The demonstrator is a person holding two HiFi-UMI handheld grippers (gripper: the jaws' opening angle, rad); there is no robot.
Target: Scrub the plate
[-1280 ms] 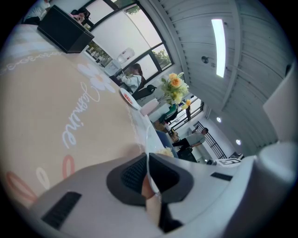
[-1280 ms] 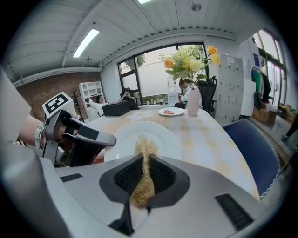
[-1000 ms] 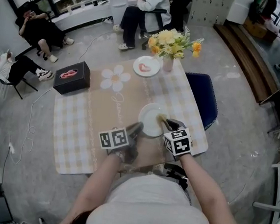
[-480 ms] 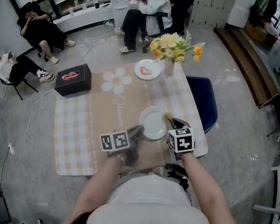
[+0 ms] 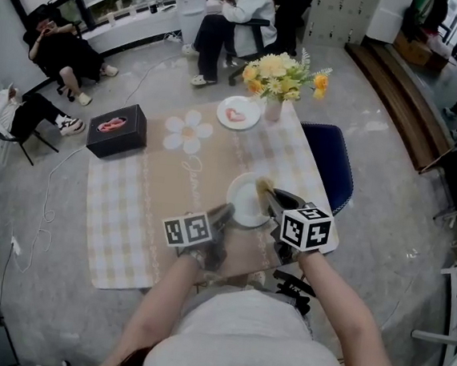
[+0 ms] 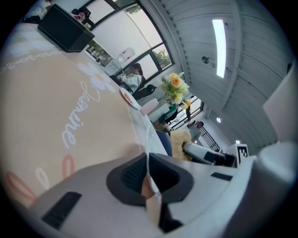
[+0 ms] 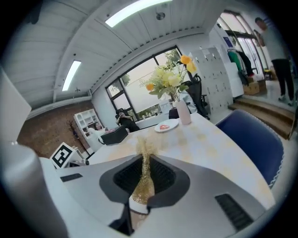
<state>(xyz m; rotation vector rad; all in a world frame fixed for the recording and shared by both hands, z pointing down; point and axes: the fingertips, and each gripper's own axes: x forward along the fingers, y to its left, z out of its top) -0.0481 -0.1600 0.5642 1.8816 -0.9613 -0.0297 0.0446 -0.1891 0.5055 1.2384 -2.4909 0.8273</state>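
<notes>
- Head view: a checked tablecloth [image 5: 120,224] over grey floor. There are two plates: the white plate [image 5: 242,205] lies nearer the person than the flower vase [image 5: 274,106], and a small plate [image 5: 238,113] sits just beside the vase. One blue chair [image 5: 335,160] flanks the cloth's right edge.
- Left gripper view: the left gripper [image 6: 148,174] pinches the white plate's rim.
- Right gripper view: the right gripper [image 7: 145,174] clamps a yellow scrubber [image 7: 143,183], with the vase ahead.

A round white plate [image 5: 247,202] sits at the near right part of the table [image 5: 121,208], its near-left rim pinched between the jaws of the left gripper [image 5: 224,212]; seen edge-on from there, it is a thin white line [image 6: 149,153]. A golden-yellow fibrous scrubbing pad [image 7: 144,179] is clamped upright in the right gripper [image 5: 273,199], with its frayed far end [image 5: 262,188] over the plate's far-right face.
</notes>
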